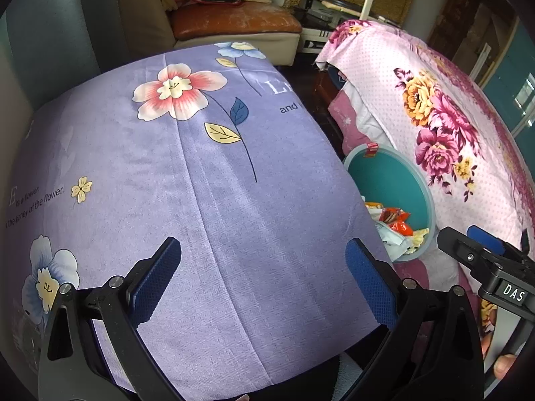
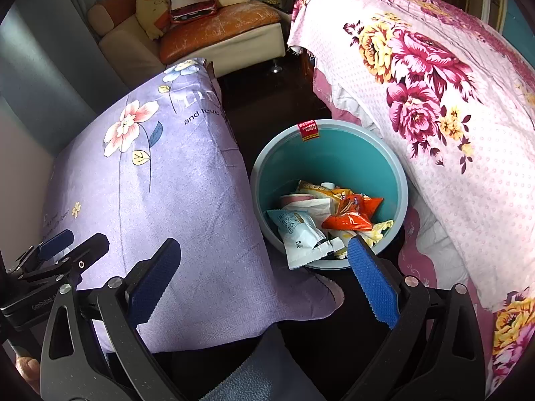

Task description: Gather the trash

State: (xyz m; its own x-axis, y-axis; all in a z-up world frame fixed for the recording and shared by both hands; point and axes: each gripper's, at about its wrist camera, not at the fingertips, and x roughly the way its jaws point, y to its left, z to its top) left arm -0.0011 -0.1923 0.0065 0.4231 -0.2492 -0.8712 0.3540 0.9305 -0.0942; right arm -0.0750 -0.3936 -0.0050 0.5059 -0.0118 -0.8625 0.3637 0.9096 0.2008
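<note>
1. Left hand-held gripper (image 1: 264,280): jaws spread wide with nothing between the blue pads. It hangs over the lilac flowered cloth (image 1: 200,173) that covers the table, which shows no litter in this view, so the wide gap suggests it is simply unoccupied.
2. Right hand-held gripper (image 2: 264,277): jaws likewise spread and empty, held above the near edge of the teal bin (image 2: 334,147). Its place over the bin's mouth fits a release position, though nothing is seen falling.
3. Trash (image 2: 334,214): the task's things lie inside the bin, namely an orange snack packet (image 2: 351,219), a white-and-blue sachet (image 2: 301,234) leaning up against the near rim, and crumpled paper and wrappers beneath.
4. The bin stands on the dark floor in the gap between the table and the bed with the pink rose coverlet (image 2: 451,133), within reach of both hand-held grippers.
5. Judgement: with no loose litter showing on the cloth, collection seems near its end.
</note>
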